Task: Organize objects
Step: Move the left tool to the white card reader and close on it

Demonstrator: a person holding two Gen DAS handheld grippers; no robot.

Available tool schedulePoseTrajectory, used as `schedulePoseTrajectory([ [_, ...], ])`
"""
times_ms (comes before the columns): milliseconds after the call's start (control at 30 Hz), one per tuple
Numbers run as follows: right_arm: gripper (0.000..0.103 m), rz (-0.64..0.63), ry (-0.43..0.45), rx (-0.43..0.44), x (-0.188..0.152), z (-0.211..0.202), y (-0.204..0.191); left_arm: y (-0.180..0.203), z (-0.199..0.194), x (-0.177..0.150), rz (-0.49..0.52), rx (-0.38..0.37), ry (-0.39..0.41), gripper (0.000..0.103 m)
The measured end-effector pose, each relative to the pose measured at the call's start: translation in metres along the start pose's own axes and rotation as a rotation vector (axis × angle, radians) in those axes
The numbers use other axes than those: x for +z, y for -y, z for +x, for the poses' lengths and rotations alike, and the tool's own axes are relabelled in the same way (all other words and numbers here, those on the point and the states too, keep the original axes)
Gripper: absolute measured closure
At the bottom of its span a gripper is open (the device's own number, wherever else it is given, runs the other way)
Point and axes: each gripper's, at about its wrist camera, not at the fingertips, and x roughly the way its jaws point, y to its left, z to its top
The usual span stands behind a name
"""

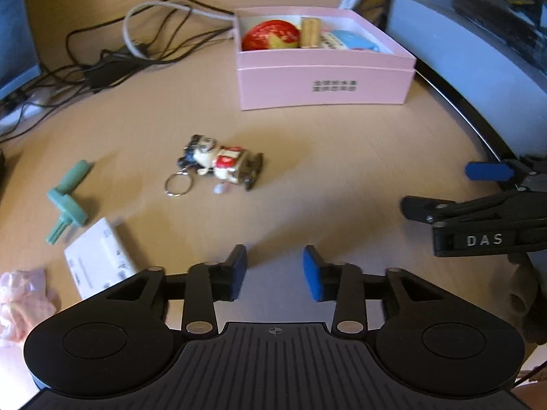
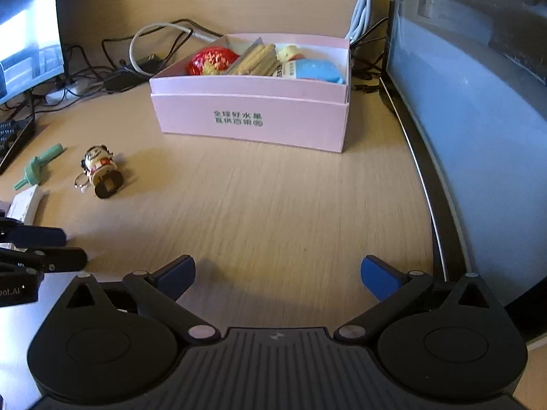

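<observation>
Doll keychain [image 1: 218,165] lies on its side ahead-left of the empty, part-open left gripper [image 1: 275,271] — nearer than the wide-open, empty right gripper [image 2: 277,278].

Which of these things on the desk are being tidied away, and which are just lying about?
Part of the job:
pink box
doll keychain
green plastic piece
white card box
pink crumpled wrapper

Just lying about:
tangled cables
monitor
keyboard
</observation>
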Motion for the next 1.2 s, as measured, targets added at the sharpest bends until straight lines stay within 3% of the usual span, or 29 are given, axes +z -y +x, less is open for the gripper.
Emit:
schedulePoseTrajectory([
  [333,0.000,0.016,-0.035,-0.009,0.004,0.003,-0.001,0.002,0.004,0.004,0.001,-0.017,0.009,0.058],
  [467,0.000,0.008,-0.075,0.026,0.015,0.007,0.002,-0.016,-0.010,-0.005,-0.144,-0.083,0.029,0.058],
  [533,0.000,0.033,-0.078,0.045,0.019,0.008,0.005,-0.024,-0.033,-0.012,-0.195,0.000,0.111,0.058],
  [600,0.000,0.076,-0.064,0.078,0.020,0.007,0.008,-0.032,-0.049,-0.017,-0.233,0.165,0.172,0.059],
  [733,0.000,0.064,-0.049,0.109,0.024,0.011,-0.004,-0.058,-0.039,-0.017,-0.392,0.336,0.124,0.059],
  [967,0.000,-0.050,-0.008,0.149,0.027,0.004,-0.032,-0.061,-0.019,-0.009,-0.384,0.400,0.116,0.059],
  [1200,0.000,-0.107,0.011,0.133,0.021,-0.006,-0.047,-0.092,-0.017,-0.010,-0.444,0.450,0.136,0.059],
])
